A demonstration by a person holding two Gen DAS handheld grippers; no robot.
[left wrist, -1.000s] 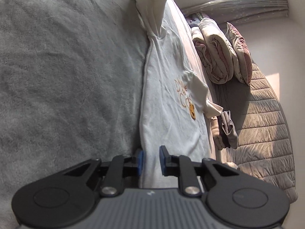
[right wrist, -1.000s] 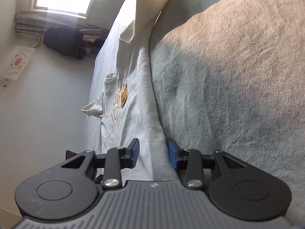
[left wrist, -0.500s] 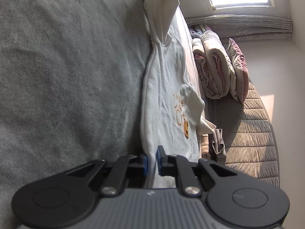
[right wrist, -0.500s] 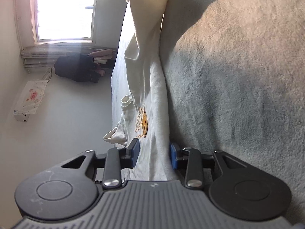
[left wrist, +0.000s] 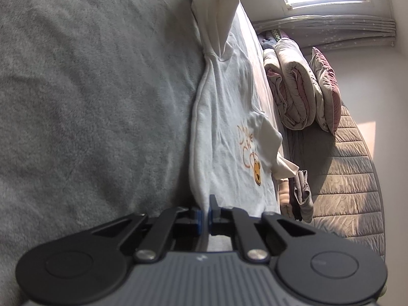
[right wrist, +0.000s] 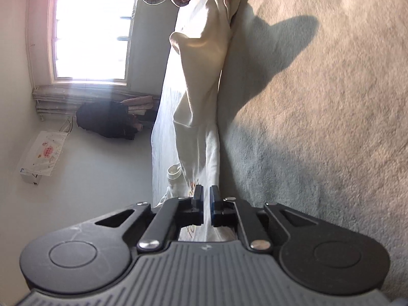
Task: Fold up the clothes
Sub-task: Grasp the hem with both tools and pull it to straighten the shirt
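We see one shirt (left wrist: pixel 224 117) spread along a bed — soft white knit, lightly creased, with an orange script print and a small yellow bear face (left wrist: pixel 257 172) on its chest. It lies on a blanket (left wrist: pixel 89 102) of grey fleece, nappy and dull, which fills most of both views. The shirt's far end rises in a stiff cream fold (left wrist: pixel 219 7); from the right wrist view the same cloth (right wrist: pixel 201 81) stands up and throws a dark shadow across the blanket (right wrist: pixel 318 102).

Our left gripper (left wrist: pixel 203 218) has its two blue pads drawn narrow, with the near edge of the shirt pinched between them. Our right gripper (right wrist: pixel 206 209) is likewise closed down to a slit, and the white cloth runs into that slit, so it holds the shirt as well. Both grippers are matte black with ribbed grey bodies.

Beyond the shirt, in the left view, lie two rolled quilts (left wrist: pixel 293 91) — puffy, pale pink and beige — one dark red cushion (left wrist: pixel 329 97) leaning on them, and a brown stitched mattress pad (left wrist: pixel 344 178). A small grey garment (left wrist: pixel 302 196) is bunched at the shirt's side, just beside one short sleeve (left wrist: pixel 280 163). One window (right wrist: pixel 91 35) shows bright in the right view, with a dark heap of clothes (right wrist: pixel 107 119) below it and a white printed bag (right wrist: pixel 43 158) against the wall. Nothing lies on top of the shirt.
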